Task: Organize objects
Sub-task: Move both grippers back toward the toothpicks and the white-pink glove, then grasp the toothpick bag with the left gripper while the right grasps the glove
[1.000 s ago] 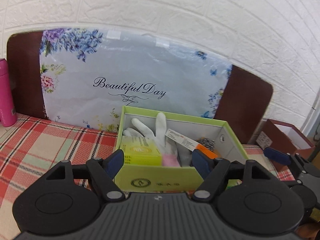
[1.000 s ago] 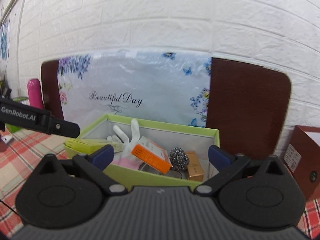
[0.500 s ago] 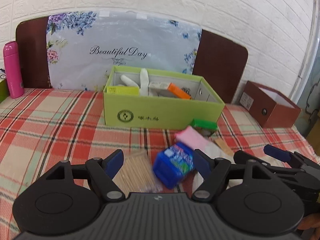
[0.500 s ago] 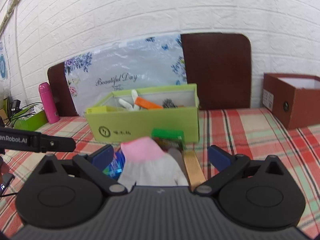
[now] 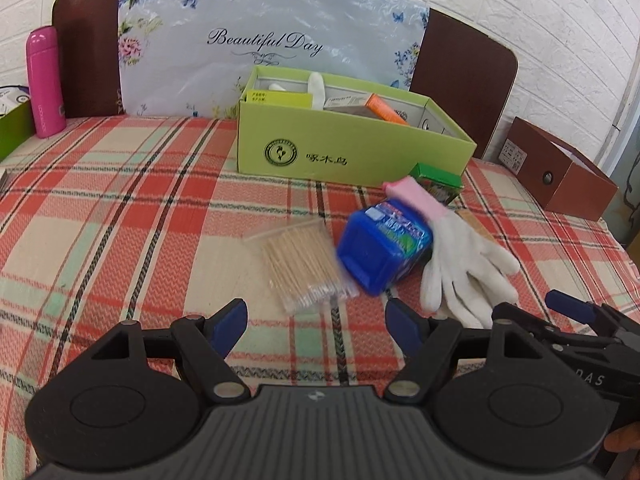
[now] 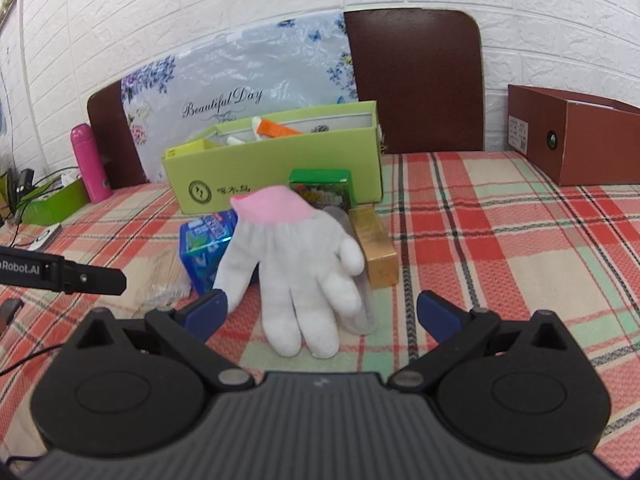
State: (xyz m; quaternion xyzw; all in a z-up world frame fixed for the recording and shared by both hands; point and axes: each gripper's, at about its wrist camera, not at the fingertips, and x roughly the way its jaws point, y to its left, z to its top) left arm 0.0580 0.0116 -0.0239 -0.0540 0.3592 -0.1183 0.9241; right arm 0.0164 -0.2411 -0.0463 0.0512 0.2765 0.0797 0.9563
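While both grippers' jaws gape empty, the green box [image 5: 352, 148] holds a white glove [image 5: 316, 84] and orange packet [image 5: 385, 109].

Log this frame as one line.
left gripper: open, empty | right gripper: open, empty | white glove with pink cuff: on plaid cloth | green cardboard box: partly filled

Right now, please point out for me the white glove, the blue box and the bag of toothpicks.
white glove [image 6: 296, 264]: right wrist view, on the palm.
blue box [image 5: 380, 252]: left wrist view, on its blue side face.
bag of toothpicks [image 5: 300, 260]: left wrist view, on the middle of the sticks.
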